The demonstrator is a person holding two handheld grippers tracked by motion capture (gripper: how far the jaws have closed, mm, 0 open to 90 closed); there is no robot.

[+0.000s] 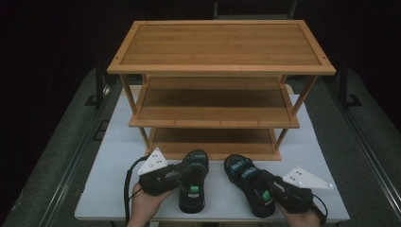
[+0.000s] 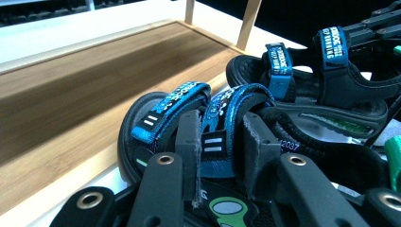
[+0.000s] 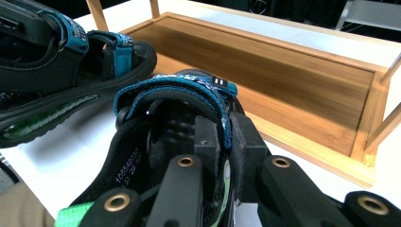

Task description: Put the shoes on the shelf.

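Note:
Two black sandals with blue straps lie on the white table in front of a wooden three-tier rack. My left gripper reaches in from the left over the left sandal. In the left gripper view my left gripper is shut on that sandal's blue strap. My right gripper comes from the lower right onto the right sandal. In the right gripper view my right gripper is shut on the right sandal's blue strap.
The rack's bottom shelf lies open just beyond both sandals' toes, with its front lip low to the table. Upright posts stand at the rack's corners. The other sandal lies close beside the left gripper's one.

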